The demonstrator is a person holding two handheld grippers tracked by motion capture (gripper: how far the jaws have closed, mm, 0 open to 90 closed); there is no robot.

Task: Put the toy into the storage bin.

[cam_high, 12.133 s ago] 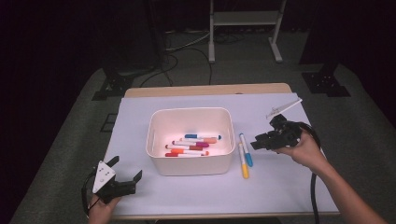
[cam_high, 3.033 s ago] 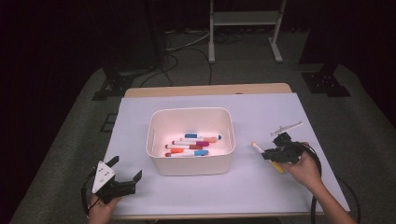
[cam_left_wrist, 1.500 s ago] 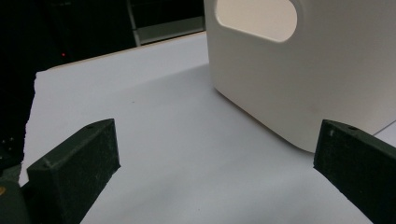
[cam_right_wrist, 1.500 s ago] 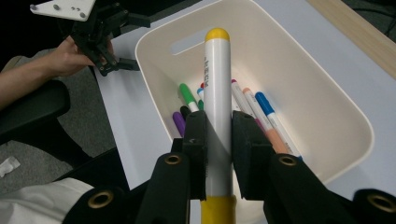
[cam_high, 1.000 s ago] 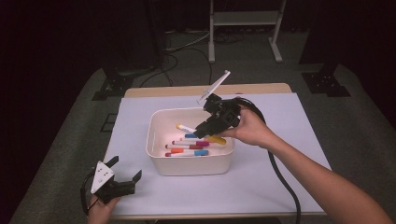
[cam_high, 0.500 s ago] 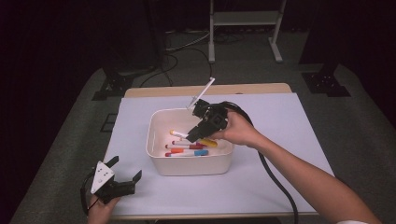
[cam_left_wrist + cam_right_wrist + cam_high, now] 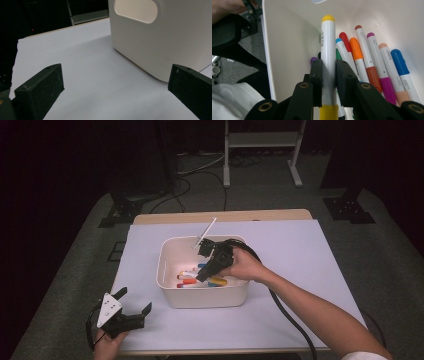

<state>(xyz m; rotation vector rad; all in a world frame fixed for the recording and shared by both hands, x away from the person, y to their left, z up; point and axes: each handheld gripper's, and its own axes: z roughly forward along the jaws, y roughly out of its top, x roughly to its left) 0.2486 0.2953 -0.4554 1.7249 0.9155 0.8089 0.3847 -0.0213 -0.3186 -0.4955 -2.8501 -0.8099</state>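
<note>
My right gripper (image 7: 202, 276) was down inside the white plastic bin (image 7: 167, 270) that stood in the middle of the white table sheet (image 7: 310, 250), and its two jaws were clenched on a yellow marker (image 7: 328, 50). In the right gripper view this marker had a white barrel with a yellow cap at its far end and a yellow band at its near end, and it lay straight between my black pads (image 7: 317, 75), which pressed on it from both sides. It was held above the other markers on the bottom of the bin: a blue-capped one (image 7: 342, 50), a red one (image 7: 344, 37), an orange one (image 7: 356, 47), a magenta one (image 7: 382, 75) and a blue one (image 7: 399, 61), all lying side by side just to its right. My right hand (image 7: 246, 265) was over the right part of the bin. My left gripper (image 7: 131, 310) rested on the sheet at the near left corner, well apart from the bin, with its jaws wide and released, nothing between them. In the left gripper view the bin wall with its oval handle hole (image 7: 136, 10) stood beyond the jaws.
</note>
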